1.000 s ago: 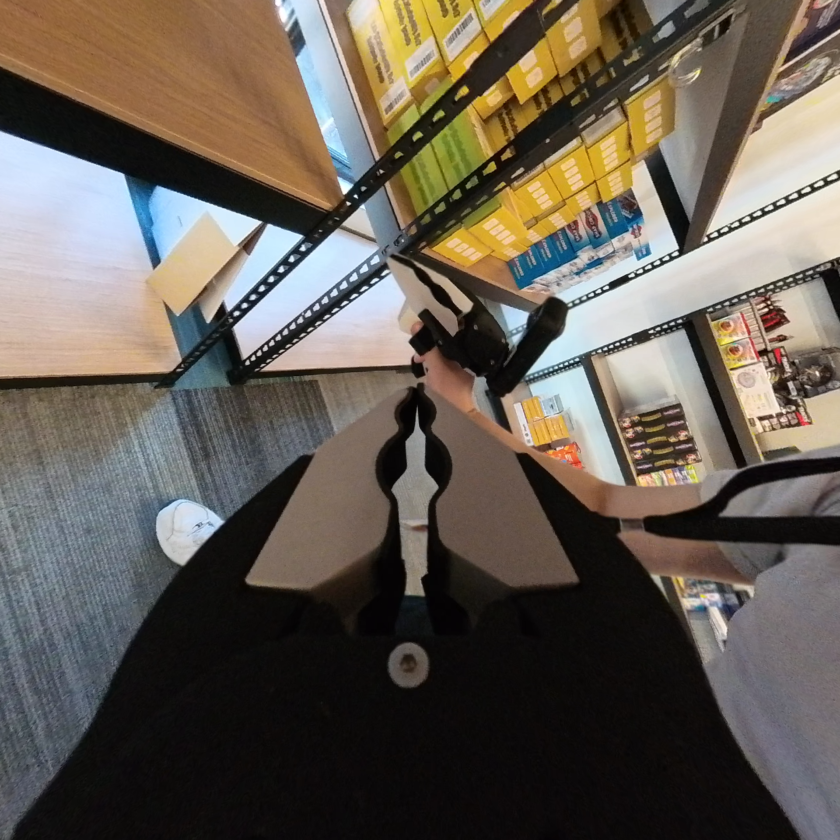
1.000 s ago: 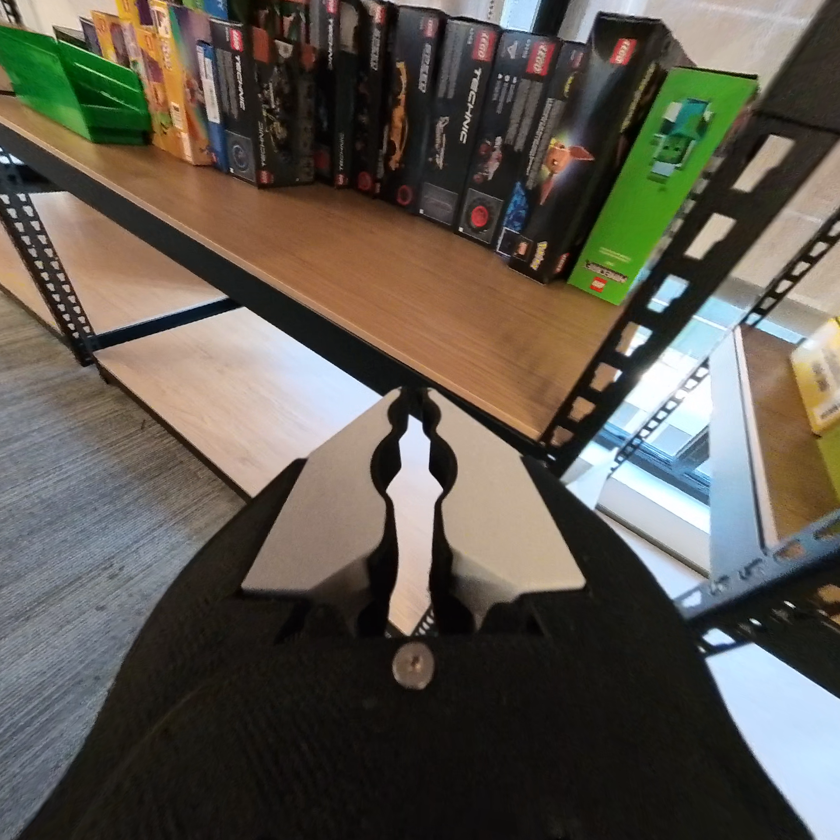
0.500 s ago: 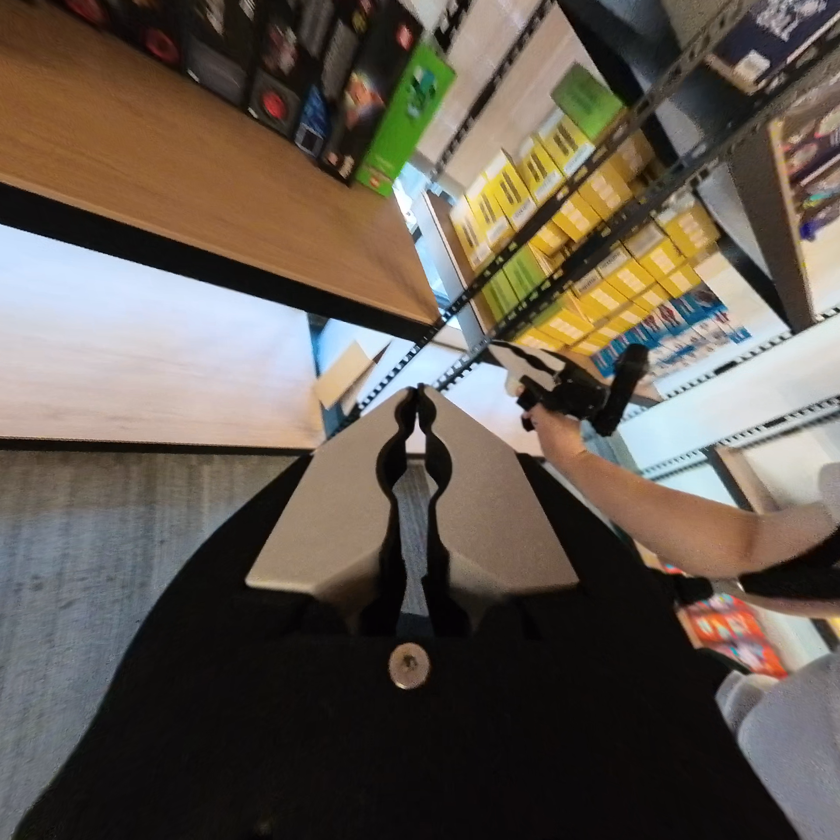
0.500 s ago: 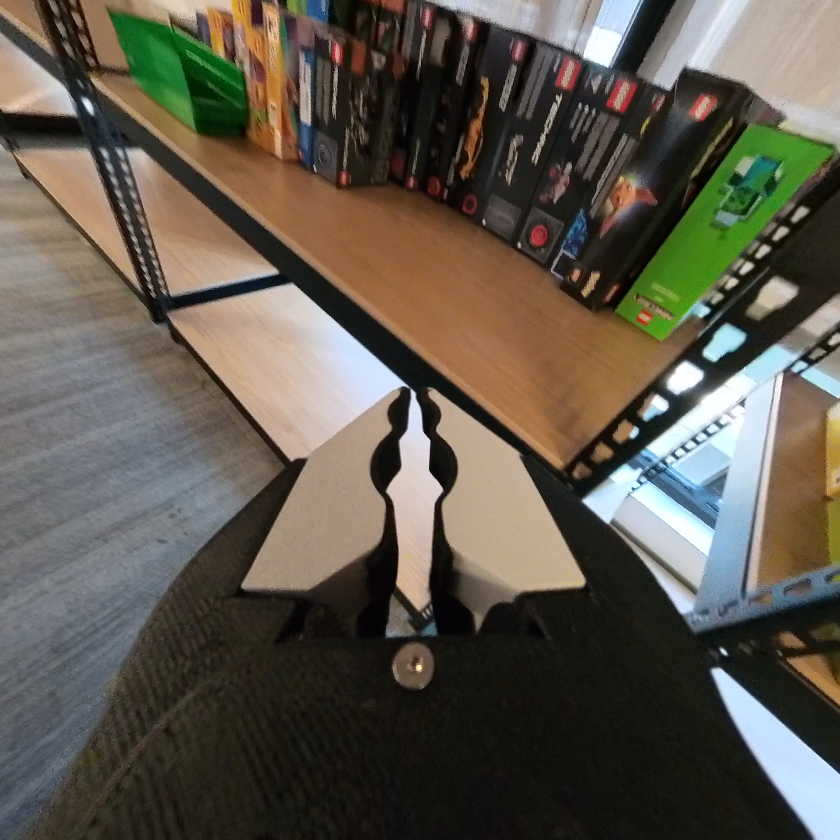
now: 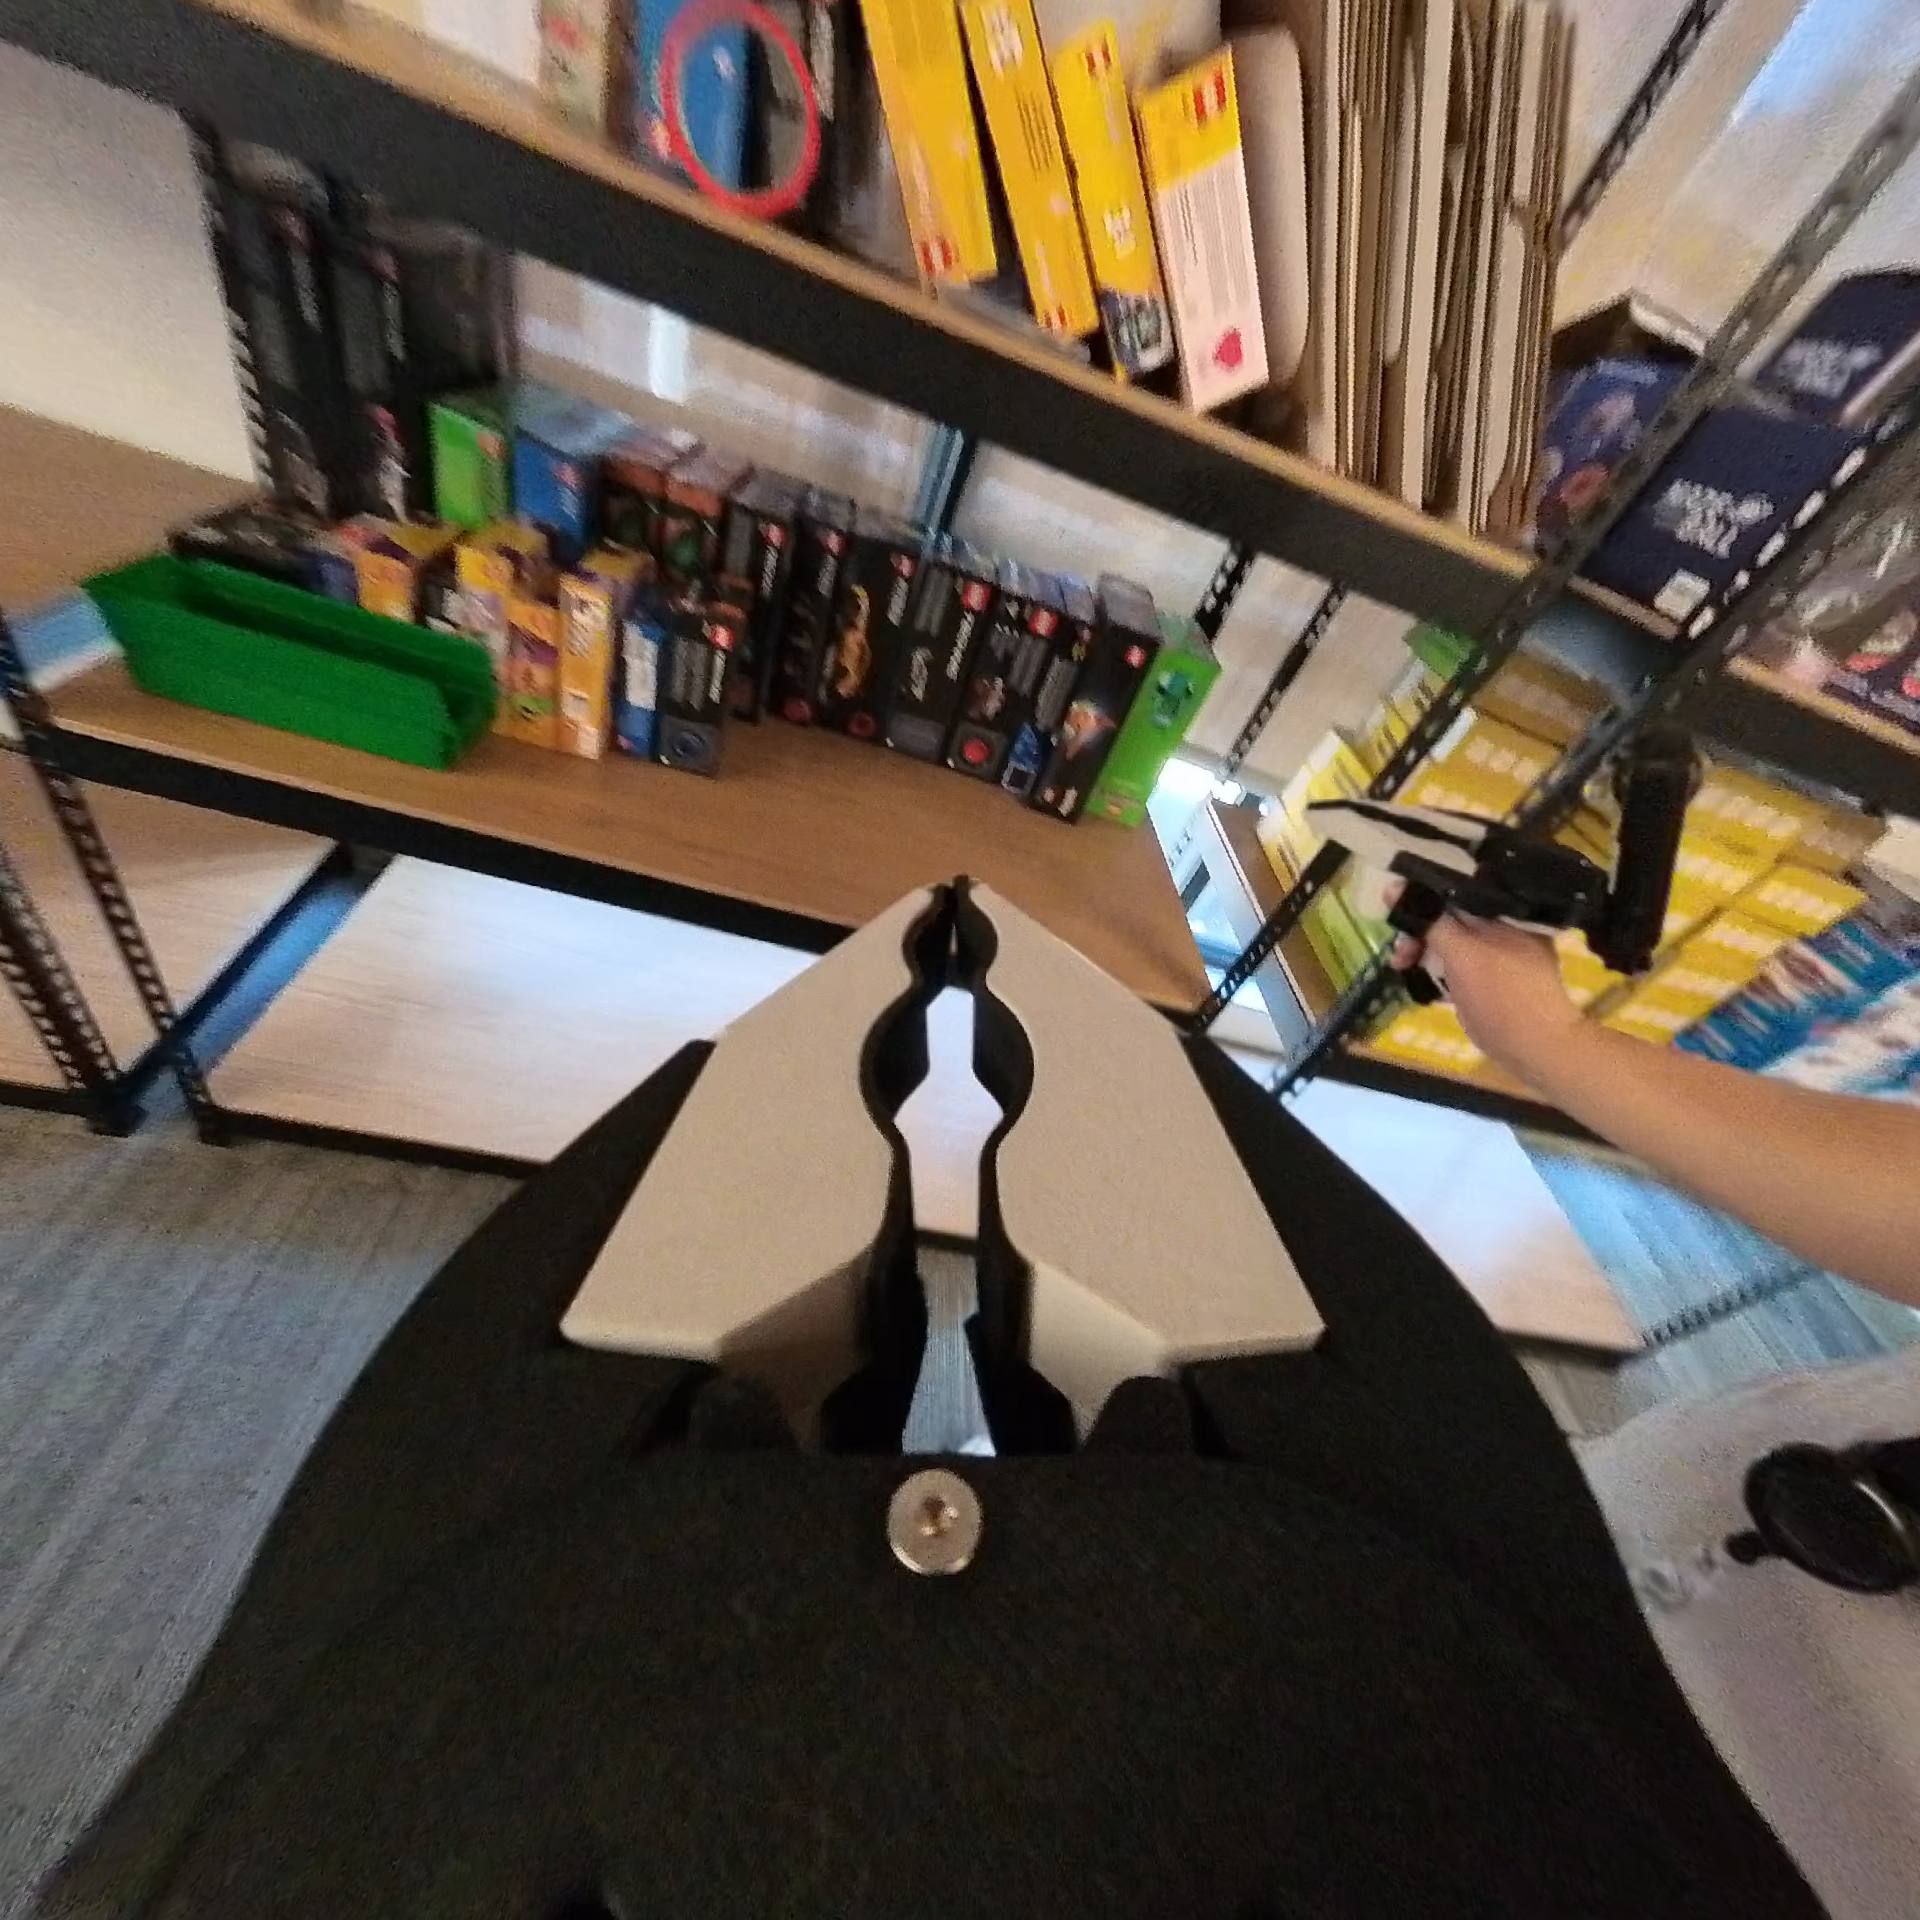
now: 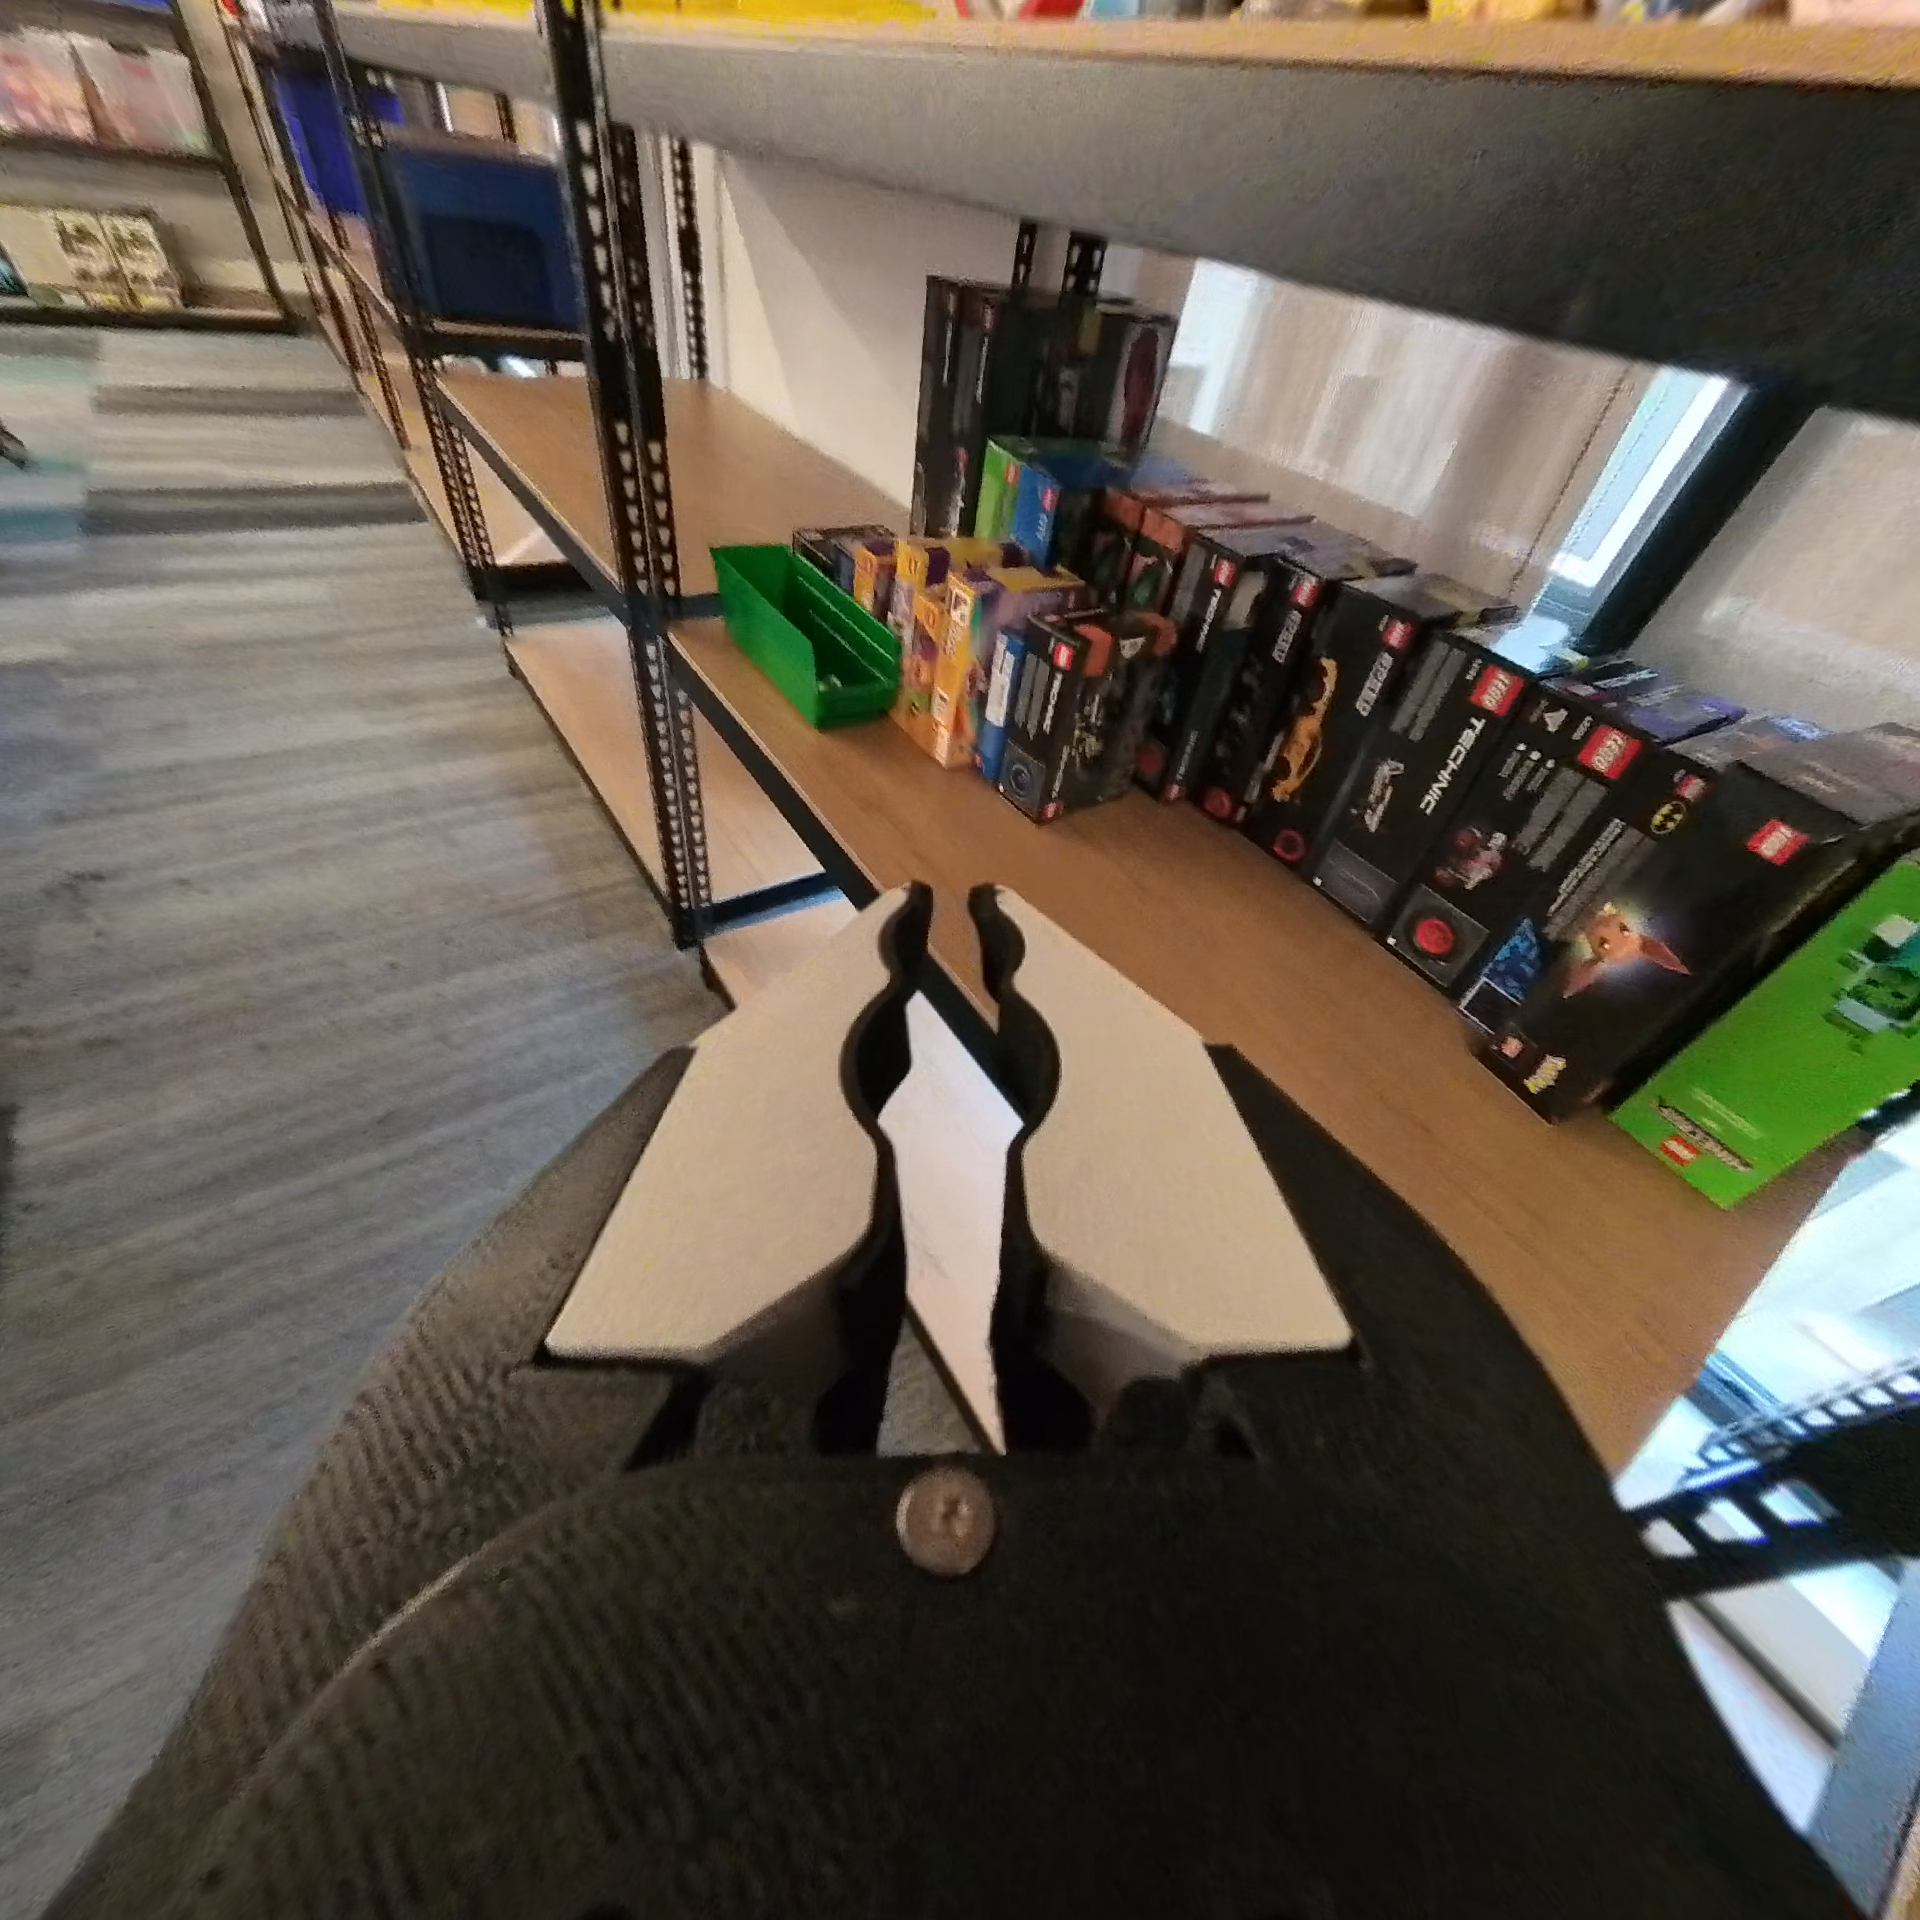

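Observation:
My left gripper (image 5: 958,896) is shut and empty, held in the air in front of a wooden shelf board (image 5: 831,821). On that board stand a row of dark boxes (image 5: 935,665), a bright green box (image 5: 1153,727) at its right end and a green bin (image 5: 291,665) at its left. My right gripper (image 6: 948,906) is all but shut, with a narrow gap at the tips, and empty. It hangs above the front edge of the same shelf board (image 6: 1195,935), near the dark boxes (image 6: 1455,769), the green box (image 6: 1787,1049) and the green bin (image 6: 800,634). It also shows in the left wrist view (image 5: 1455,852), held by a hand (image 5: 1486,966).
Black perforated metal uprights (image 6: 623,416) frame the racks. An upper shelf carries yellow boxes (image 5: 1091,177) and flat cardboard (image 5: 1434,239). A side rack holds several yellow boxes (image 5: 1714,904). Grey carpet (image 6: 260,831) lies in front. A low pale shelf board (image 5: 520,1008) sits underneath. One gripper's finger ends stand about 45 centimeters off the other's.
The left wrist view has rolled upright and now faces the shelves. The right wrist view has swung left along the shelf, bringing the green bin and the aisle into view. Both grippers hold nothing.

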`<move>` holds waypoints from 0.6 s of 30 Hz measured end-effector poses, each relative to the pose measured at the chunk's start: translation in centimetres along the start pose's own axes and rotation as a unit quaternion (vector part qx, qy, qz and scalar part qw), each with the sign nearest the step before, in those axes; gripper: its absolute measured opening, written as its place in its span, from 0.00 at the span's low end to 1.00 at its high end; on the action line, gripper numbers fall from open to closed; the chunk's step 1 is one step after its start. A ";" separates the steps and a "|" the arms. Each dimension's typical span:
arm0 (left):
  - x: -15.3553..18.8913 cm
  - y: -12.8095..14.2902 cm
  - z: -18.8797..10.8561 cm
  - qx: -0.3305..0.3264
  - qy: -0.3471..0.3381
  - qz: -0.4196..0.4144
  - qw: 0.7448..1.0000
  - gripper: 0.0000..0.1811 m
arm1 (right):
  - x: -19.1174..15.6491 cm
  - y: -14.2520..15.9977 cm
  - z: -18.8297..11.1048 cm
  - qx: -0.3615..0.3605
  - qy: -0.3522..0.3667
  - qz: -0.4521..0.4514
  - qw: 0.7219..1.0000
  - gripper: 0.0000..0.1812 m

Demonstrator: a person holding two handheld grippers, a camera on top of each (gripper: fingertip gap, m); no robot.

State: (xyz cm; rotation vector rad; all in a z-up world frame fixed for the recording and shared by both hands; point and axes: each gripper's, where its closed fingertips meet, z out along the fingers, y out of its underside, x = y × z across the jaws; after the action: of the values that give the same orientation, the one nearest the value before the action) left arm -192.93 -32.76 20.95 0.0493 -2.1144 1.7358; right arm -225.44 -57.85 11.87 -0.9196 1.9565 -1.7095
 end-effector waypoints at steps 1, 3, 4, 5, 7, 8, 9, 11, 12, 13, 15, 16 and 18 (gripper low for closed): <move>-0.2 -1.1 -1.0 0.014 -0.008 -0.002 1.000 0.00 | 0.2 -1.0 0.0 0.002 -0.003 0.006 1.000 0.04; -0.5 -2.6 -2.6 0.035 -0.021 -0.008 0.999 0.00 | 1.0 -2.2 -0.3 0.002 0.001 0.003 1.000 0.05; -0.7 -3.0 -3.0 0.042 -0.026 -0.011 0.999 0.00 | 1.6 -2.4 -0.5 0.000 0.009 -0.003 1.000 0.06; -0.9 -3.1 -3.2 0.046 -0.030 -0.013 0.998 0.00 | 2.2 -2.5 -0.7 -0.004 0.015 -0.010 1.000 0.07; -1.3 -2.9 -2.7 0.049 -0.038 -0.019 0.998 0.00 | 3.6 -2.3 -1.0 -0.013 0.027 -0.021 0.999 0.08; -1.5 -2.9 -2.1 0.050 -0.038 -0.023 0.998 0.00 | 4.4 -2.1 -1.1 -0.016 0.032 -0.023 0.999 0.08; -1.6 -2.9 -1.3 0.053 -0.035 -0.026 0.998 0.00 | 5.1 -1.9 -1.2 -0.016 0.037 -0.022 0.999 0.08; -1.7 -3.4 1.0 0.061 -0.026 -0.032 0.997 0.00 | 6.4 -1.0 -0.9 -0.022 0.041 -0.015 0.999 0.08; -1.7 -4.0 2.3 0.066 -0.021 -0.033 0.997 0.00 | 6.9 -0.4 -0.6 -0.031 0.041 -0.010 0.999 0.08; -1.6 -4.7 3.6 0.073 -0.014 -0.034 0.997 0.00 | 7.2 0.0 -0.2 -0.036 0.040 -0.007 0.999 0.09; -1.1 -6.3 6.5 0.082 0.007 -0.030 0.996 0.00 | 7.5 0.2 0.5 -0.035 0.034 -0.016 0.999 0.09; -0.8 -7.1 7.9 0.081 0.017 -0.025 0.996 0.00 | 7.6 0.0 1.0 -0.030 0.032 -0.025 0.999 0.09; -0.4 -8.5 10.5 0.080 0.029 -0.005 0.996 0.00 | 7.6 -0.6 2.3 -0.014 0.021 -0.034 0.999 0.09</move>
State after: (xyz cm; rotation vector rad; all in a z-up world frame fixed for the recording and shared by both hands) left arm -193.13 -44.73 27.24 0.0538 -1.9283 1.8732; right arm -229.16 -64.78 13.03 -0.9775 2.0023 -1.7563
